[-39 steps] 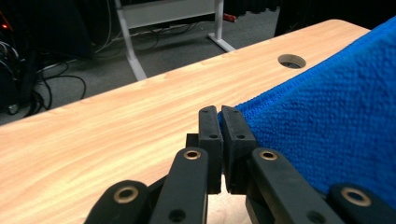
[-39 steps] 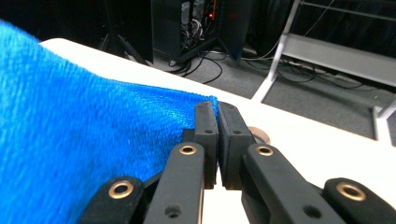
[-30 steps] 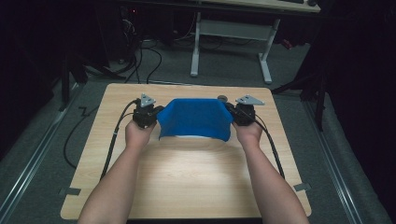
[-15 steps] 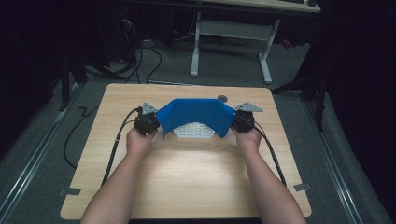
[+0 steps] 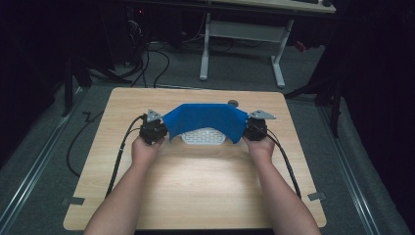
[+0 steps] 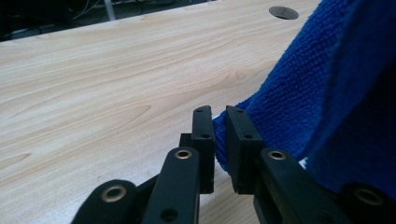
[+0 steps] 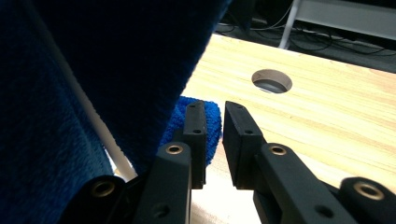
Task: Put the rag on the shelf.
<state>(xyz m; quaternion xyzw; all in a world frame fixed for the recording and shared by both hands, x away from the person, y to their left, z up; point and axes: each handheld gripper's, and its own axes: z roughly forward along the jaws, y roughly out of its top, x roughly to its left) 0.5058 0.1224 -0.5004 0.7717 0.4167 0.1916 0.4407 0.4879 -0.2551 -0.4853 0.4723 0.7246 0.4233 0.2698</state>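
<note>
In the high view, a blue cloth [image 5: 205,120] hangs in the middle of the frame, a little above the centre of the wooden table [image 5: 195,191]. It is stretched between the two grippers and bends like an arch over a white perforated tray [image 5: 203,136], which lies on the table under it and shows below the cloth's lower edge.

The left gripper [image 5: 152,131] is at the left end of the cloth, held by the person's left hand [image 5: 145,149]. The right gripper [image 5: 255,128] is at the right end, held by the right hand [image 5: 261,147]. Both forearms come in from the bottom of the frame.

In the left gripper view, the left gripper [image 6: 219,140] has a narrow gap between its two black jaws. A corner of the blue cloth [image 6: 317,93] sits in this gap, at the right of the frame. The jaws have just been opening, and the pads no longer press on the cloth.

In the right gripper view, the right gripper [image 7: 214,140] also shows a small gap. The blue cloth [image 7: 116,65] covers the upper left of the frame, and its corner lies against the outer side of the left jaw, not clearly inside the gap. These jaws have just been opening too, so the grip is released.

A round hole [image 7: 272,80] in the table is seen at the upper right of this view.
</note>
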